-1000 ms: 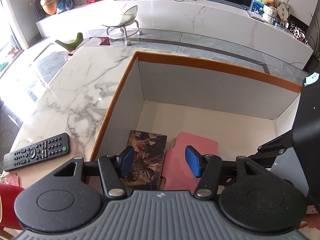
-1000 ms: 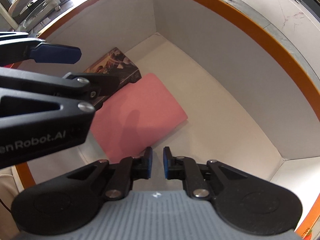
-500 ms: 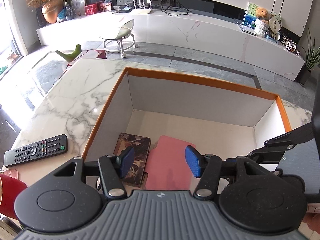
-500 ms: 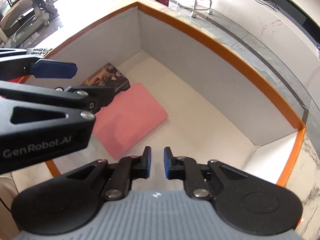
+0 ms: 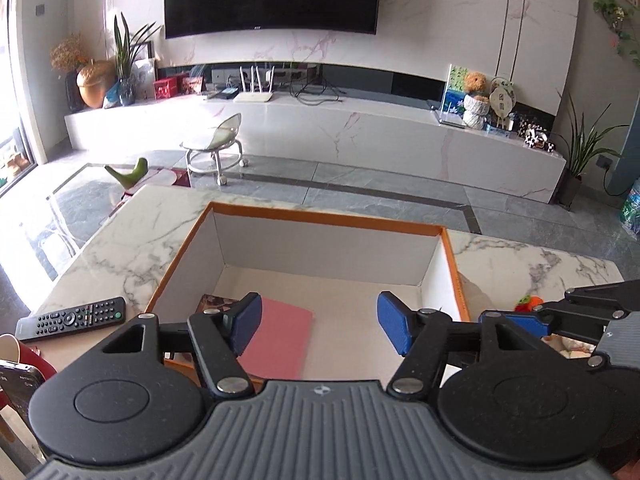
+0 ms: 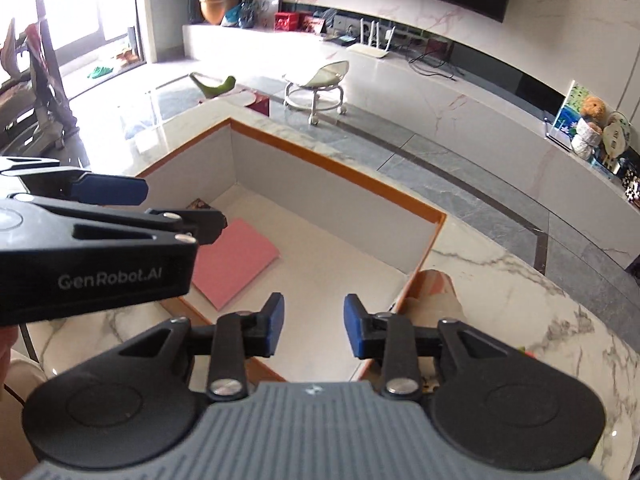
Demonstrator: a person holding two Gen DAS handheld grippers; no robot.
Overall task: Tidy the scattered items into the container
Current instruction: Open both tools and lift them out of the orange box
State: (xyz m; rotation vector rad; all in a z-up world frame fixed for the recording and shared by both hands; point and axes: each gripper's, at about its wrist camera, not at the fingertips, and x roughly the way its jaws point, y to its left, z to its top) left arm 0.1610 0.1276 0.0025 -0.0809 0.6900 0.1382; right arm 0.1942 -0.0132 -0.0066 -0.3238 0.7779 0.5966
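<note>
Blue pads tip both of my tools, and neither holds anything. My left gripper (image 5: 319, 328) has its jaws spread wide above the near edge of the box (image 5: 328, 219); my right gripper (image 6: 314, 330) is parted too, though less widely, over the box's near right corner. From the right wrist view my left gripper (image 6: 120, 200) reaches in from the left, above the box's left side.

Inside the box, a pink pad (image 5: 280, 340) lies flat on the white floor near the front left, and just left of it a dark printed book (image 5: 212, 303) is partly hidden behind my left finger (image 5: 246, 322). The rest of the floor is bare white card, with an orange rim running round the top.

On the marble table (image 5: 132, 240), a black remote (image 5: 72, 317) lies left of the box, apart from it. To the right of the box sits a small orange and green thing (image 5: 528, 303), possibly a toy; I can't make it out.
</note>
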